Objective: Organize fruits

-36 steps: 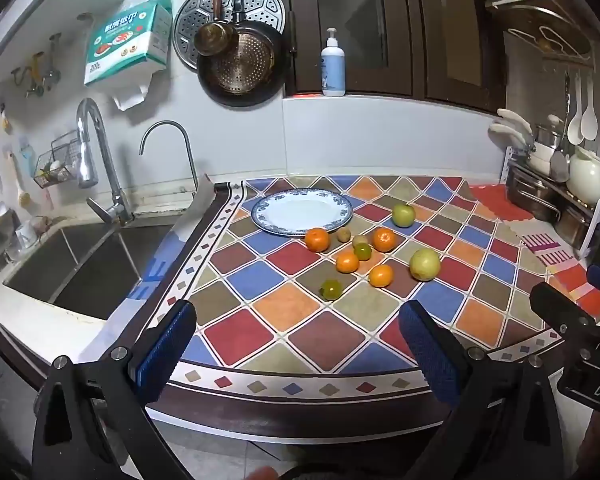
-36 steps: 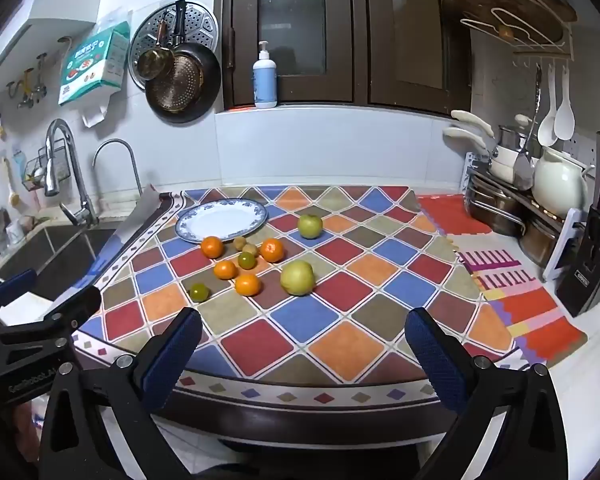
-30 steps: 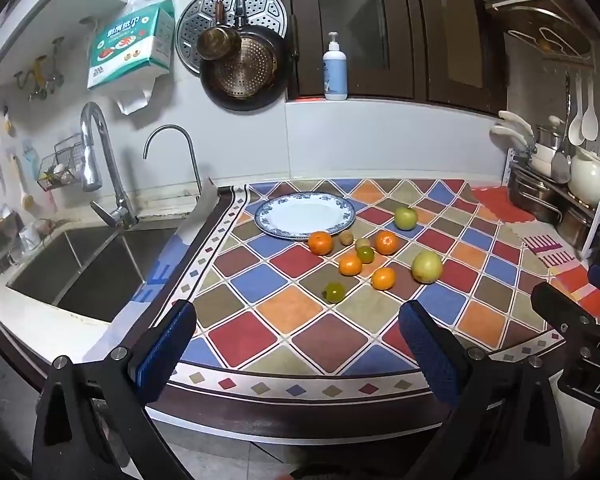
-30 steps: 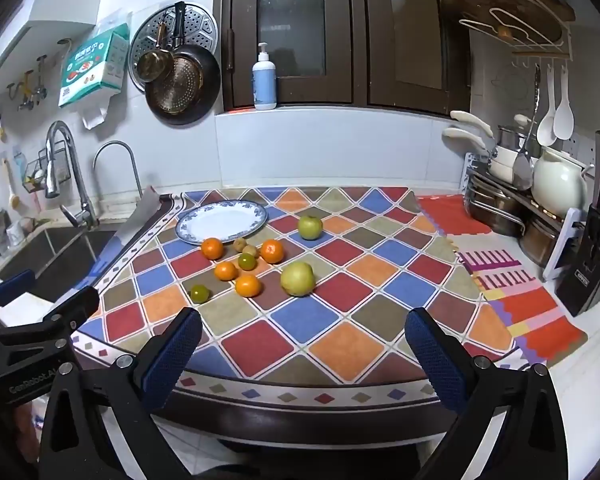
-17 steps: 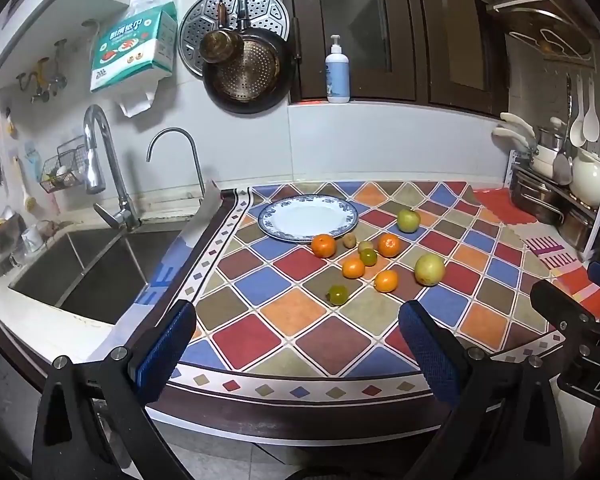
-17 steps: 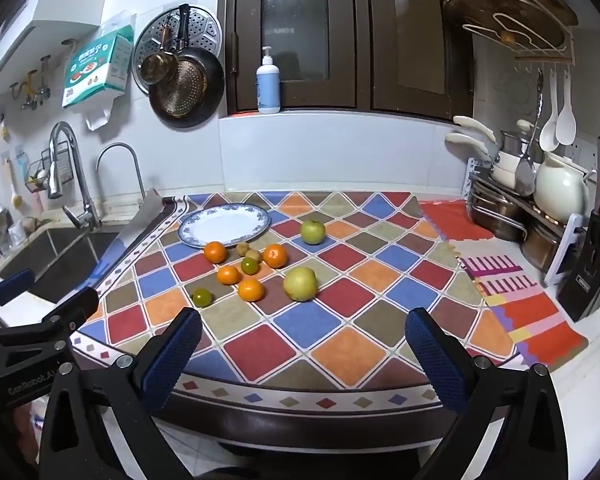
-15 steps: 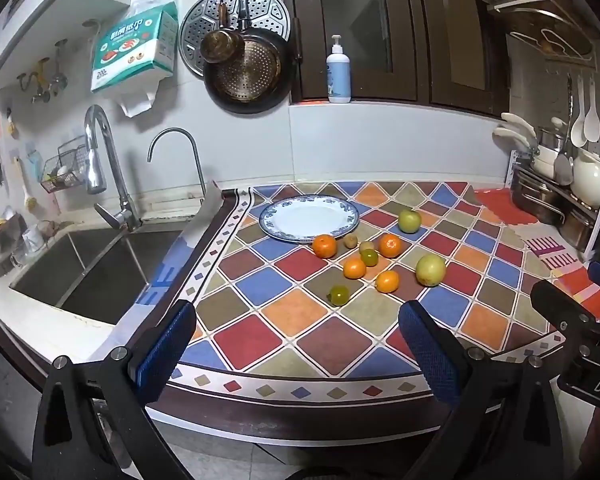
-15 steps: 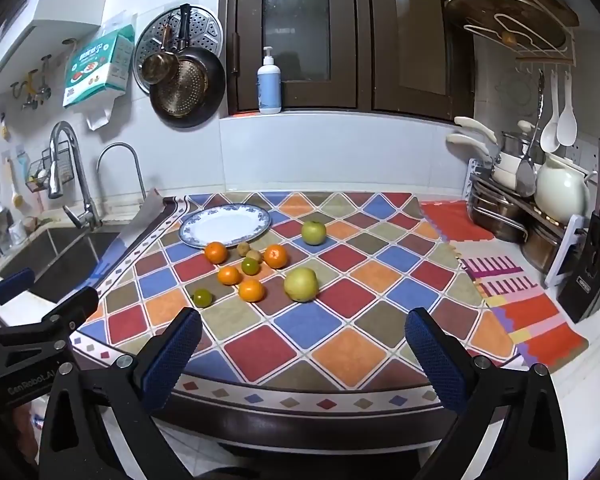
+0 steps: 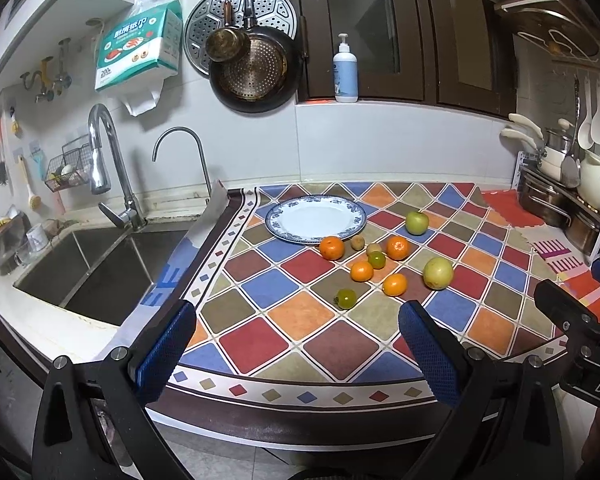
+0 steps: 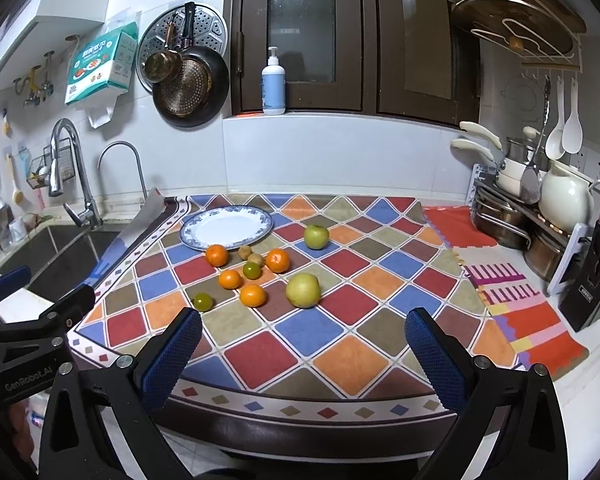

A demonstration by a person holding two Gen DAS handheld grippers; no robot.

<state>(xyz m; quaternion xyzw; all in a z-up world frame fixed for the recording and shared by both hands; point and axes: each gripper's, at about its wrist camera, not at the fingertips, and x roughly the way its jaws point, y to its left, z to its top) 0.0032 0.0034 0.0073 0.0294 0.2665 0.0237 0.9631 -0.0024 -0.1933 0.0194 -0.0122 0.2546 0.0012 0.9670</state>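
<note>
Both views have crept back slightly, so my left gripper (image 9: 296, 344) and right gripper (image 10: 304, 344) hang wide apart short of the counter's near edge, fruits (image 10: 256, 268) untouched beside the plate (image 10: 227, 226).

Ahead of our spread left gripper (image 9: 296, 344) we see bare tablecloth (image 9: 292, 336); beyond it, clustered fruits (image 9: 370, 266) block the way to the plate (image 9: 316, 220).

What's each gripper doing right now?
Left gripper: open, holding nothing.
Right gripper: open, holding nothing.
</note>
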